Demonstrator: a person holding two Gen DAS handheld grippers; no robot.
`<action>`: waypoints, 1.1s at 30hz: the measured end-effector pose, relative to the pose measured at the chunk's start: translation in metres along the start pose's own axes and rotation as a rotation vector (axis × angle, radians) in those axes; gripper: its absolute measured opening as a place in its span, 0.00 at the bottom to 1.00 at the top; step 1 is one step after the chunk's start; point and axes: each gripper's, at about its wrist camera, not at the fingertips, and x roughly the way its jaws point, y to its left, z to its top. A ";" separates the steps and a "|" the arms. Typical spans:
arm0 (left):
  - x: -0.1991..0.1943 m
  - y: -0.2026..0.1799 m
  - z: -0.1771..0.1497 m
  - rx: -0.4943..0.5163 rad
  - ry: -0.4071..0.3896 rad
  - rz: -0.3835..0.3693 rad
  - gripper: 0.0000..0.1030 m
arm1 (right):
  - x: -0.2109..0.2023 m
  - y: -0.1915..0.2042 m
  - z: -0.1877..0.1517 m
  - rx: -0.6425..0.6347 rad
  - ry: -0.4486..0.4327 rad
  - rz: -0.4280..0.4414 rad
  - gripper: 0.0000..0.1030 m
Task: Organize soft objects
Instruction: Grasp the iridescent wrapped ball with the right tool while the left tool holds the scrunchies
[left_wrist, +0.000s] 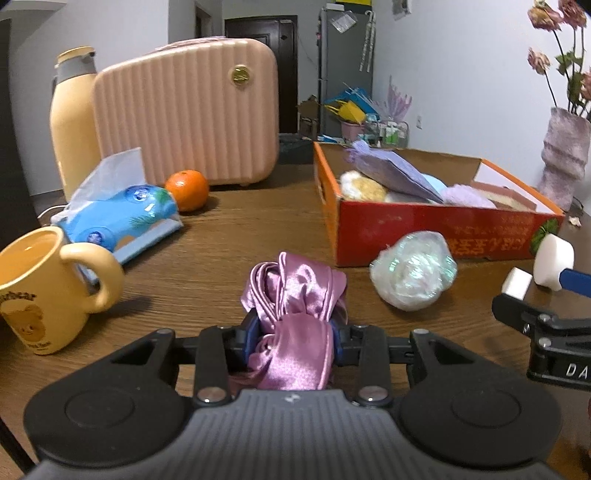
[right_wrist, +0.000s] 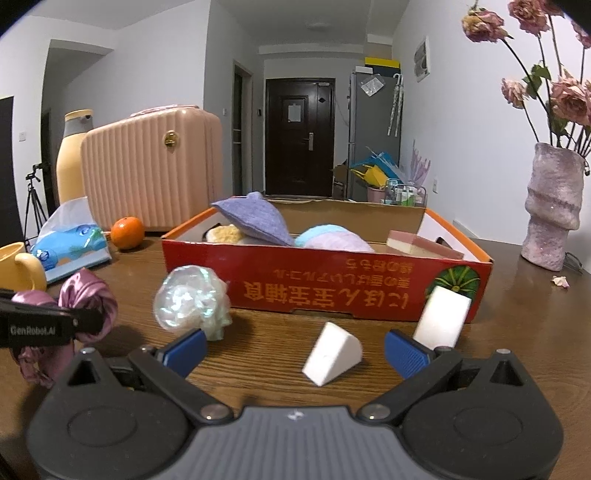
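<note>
The left gripper (left_wrist: 293, 332) has its jaws clamped on the pink satin cloth (left_wrist: 295, 295). The right gripper (right_wrist: 295, 349) holds its jaws wide around a white wedge sponge (right_wrist: 332, 354) on the surface (right_wrist: 517, 332).

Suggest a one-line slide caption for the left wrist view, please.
Left gripper shut on a pink satin cloth on the wooden table, before the red cardboard box.

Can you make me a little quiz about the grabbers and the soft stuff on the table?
1. True or false: the left gripper is squeezing the pink satin cloth.
2. What lies between the right gripper fingers: A) orange, B) white wedge sponge, C) mug?
3. Is the shiny ball inside the red box?

Key
1. True.
2. B, the white wedge sponge; the fingers stand apart from it.
3. No, it sits on the table in front of the box.
</note>
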 end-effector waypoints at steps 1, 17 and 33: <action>-0.001 0.003 0.001 -0.003 -0.005 0.003 0.35 | 0.001 0.003 0.000 -0.004 0.000 0.003 1.00; -0.013 0.034 0.005 -0.019 -0.075 0.059 0.35 | 0.018 0.053 0.009 -0.058 0.012 0.059 1.00; -0.018 0.056 0.007 0.000 -0.119 0.077 0.35 | 0.052 0.086 0.019 -0.038 0.065 0.058 1.00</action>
